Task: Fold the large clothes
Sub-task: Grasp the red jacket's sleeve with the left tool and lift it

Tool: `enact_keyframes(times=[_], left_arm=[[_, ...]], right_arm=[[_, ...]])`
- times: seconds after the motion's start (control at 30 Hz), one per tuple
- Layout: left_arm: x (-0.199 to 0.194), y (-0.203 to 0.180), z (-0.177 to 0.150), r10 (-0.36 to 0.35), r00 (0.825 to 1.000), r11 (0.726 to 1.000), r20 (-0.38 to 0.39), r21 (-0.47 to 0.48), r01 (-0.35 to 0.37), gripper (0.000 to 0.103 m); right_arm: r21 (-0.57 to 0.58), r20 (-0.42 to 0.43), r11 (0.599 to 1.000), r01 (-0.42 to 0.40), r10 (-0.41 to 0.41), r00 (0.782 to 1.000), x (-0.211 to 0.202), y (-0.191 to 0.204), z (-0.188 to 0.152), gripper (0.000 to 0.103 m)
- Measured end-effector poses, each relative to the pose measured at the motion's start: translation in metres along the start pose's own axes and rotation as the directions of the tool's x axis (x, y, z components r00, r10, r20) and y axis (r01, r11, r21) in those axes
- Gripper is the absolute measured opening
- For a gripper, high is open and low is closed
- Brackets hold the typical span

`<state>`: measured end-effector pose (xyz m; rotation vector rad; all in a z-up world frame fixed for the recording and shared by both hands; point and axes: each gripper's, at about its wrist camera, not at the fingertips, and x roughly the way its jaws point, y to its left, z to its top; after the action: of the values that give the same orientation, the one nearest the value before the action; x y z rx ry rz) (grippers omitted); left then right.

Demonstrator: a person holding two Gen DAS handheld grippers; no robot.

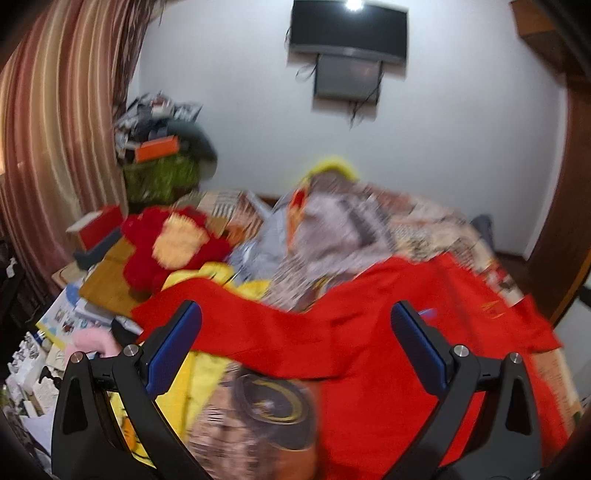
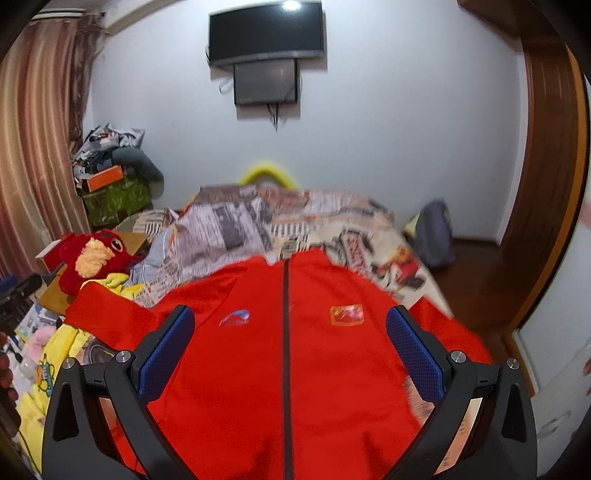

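A home bedroom: patterned bed [image 2: 332,218], wall-mounted television [image 2: 266,33], striped curtains [image 1: 48,122], plush toy [image 2: 92,258].

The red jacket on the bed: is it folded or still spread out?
Spread out. The red jacket lies front up, zip closed, one sleeve stretched sideways.

**Cloth, plastic and wood**

The red jacket [image 2: 295,362] is smooth, matt cloth with a dark zipper line. The right gripper [image 2: 290,334] has matt black plastic arms, round shiny metal pins, and blue fingers [image 2: 415,354] with a rough dotted surface. The plush toy [image 2: 92,258] looks fluffy. The door frame [image 2: 546,155] is glossy wood.
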<state>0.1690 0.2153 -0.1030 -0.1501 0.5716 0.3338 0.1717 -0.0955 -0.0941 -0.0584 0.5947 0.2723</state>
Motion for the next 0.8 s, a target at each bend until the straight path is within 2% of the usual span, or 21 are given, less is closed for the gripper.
enact_keyframes(times=[0.07, 0.13, 0.27, 0.33, 0.47, 0.53, 0.6, 0.67, 0.73, 0.8], left_arm=[[0.023, 0.018, -0.006, 0.022, 0.998, 1.000, -0.057, 0.001, -0.022, 0.103], [0.052, 0.041, -0.015, 0.004, 0.989, 1.000, -0.147, -0.028, -0.008, 0.103], [0.100, 0.085, -0.040, -0.098, 0.950, 0.985, -0.296, -0.166, 0.050, 0.103], [0.113, 0.097, -0.050, -0.112, 0.935, 0.980, -0.336, -0.194, 0.048, 0.103], [0.139, 0.122, -0.062, -0.168, 0.905, 0.958, -0.390, -0.281, 0.057, 0.095], [0.156, 0.140, -0.067, -0.223, 0.887, 0.927, -0.405, -0.369, 0.065, 0.090], [0.170, 0.153, -0.070, -0.252, 0.880, 0.902, -0.403, -0.428, 0.062, 0.088], [0.187, 0.169, -0.075, -0.287, 0.868, 0.863, -0.406, -0.503, 0.049, 0.084], [0.198, 0.181, -0.077, -0.305, 0.866, 0.835, -0.397, -0.549, 0.043, 0.073], [0.208, 0.188, -0.076, -0.289, 0.871, 0.830, -0.398, -0.558, 0.020, 0.065]], right_arm=[[0.002, -0.034, 1.000, 0.001, -0.001, 0.999, 0.013, -0.001, -0.001, 0.103], [-0.004, -0.076, 1.000, 0.012, -0.012, 0.997, 0.029, -0.001, -0.003, 0.103], [-0.025, -0.162, 0.999, 0.022, -0.026, 0.986, 0.064, 0.000, -0.007, 0.103], [-0.034, -0.208, 0.999, 0.024, -0.031, 0.978, 0.081, 0.000, -0.011, 0.103], [-0.047, -0.265, 0.999, 0.024, -0.036, 0.964, 0.107, -0.001, -0.012, 0.103], [-0.048, -0.278, 0.998, 0.029, -0.041, 0.960, 0.118, 0.000, -0.010, 0.103], [-0.050, -0.289, 0.998, 0.031, -0.044, 0.956, 0.128, 0.000, -0.007, 0.103], [-0.057, -0.294, 0.998, 0.035, -0.050, 0.954, 0.135, 0.001, -0.004, 0.103], [-0.059, -0.297, 0.998, 0.033, -0.049, 0.954, 0.140, 0.002, -0.003, 0.103], [-0.057, -0.301, 0.998, 0.029, -0.045, 0.952, 0.145, 0.000, -0.003, 0.103]])
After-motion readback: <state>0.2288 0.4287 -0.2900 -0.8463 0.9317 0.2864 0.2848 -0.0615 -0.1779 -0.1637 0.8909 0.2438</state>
